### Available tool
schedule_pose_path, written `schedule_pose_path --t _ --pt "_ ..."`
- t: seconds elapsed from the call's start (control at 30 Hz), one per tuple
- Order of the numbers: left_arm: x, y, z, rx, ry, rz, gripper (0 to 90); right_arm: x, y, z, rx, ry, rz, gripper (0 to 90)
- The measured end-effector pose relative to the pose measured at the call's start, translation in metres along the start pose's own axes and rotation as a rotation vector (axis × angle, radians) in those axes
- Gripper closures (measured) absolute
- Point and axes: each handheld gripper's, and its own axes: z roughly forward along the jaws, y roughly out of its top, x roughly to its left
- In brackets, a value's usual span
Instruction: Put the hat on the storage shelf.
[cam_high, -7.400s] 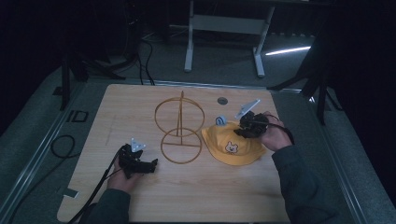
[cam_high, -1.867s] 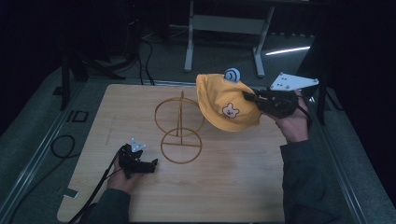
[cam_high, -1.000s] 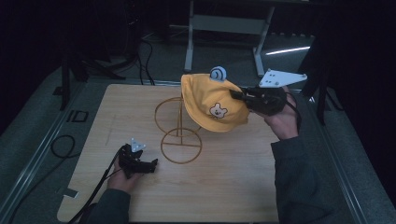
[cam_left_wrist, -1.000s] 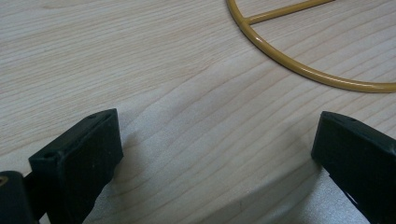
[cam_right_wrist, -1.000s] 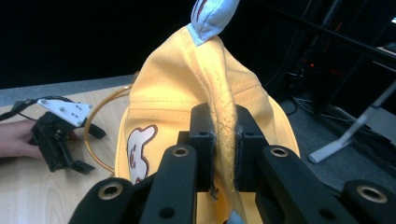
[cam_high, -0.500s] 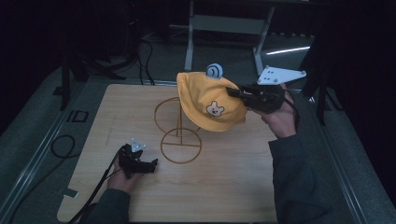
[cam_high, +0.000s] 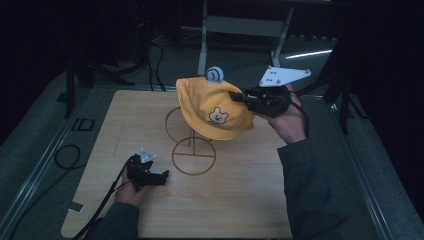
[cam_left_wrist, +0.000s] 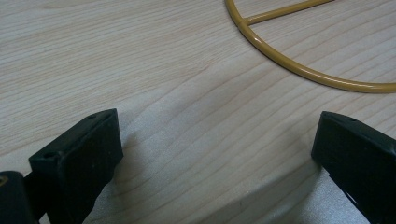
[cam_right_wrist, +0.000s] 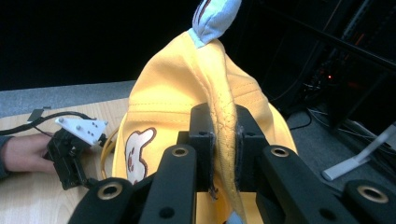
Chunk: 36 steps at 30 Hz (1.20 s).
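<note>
Hat now nearer over stand, right gripper pinching its fabric, left gripper resting unmoved, jaws spread.

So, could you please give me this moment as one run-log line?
right tongs: shut on yellow hat, held above wire stand | left tongs: open, nothing between, resting on table | hat not yet on stand
</note>
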Motion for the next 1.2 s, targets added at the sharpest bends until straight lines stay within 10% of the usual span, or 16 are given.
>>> schedule_pose_path --t 1.2 --pt "0.0 0.0 0.0 -0.003 -0.001 -0.004 1.9 0.039 0.011 0.114 0.211 0.068 -0.075 77.5"
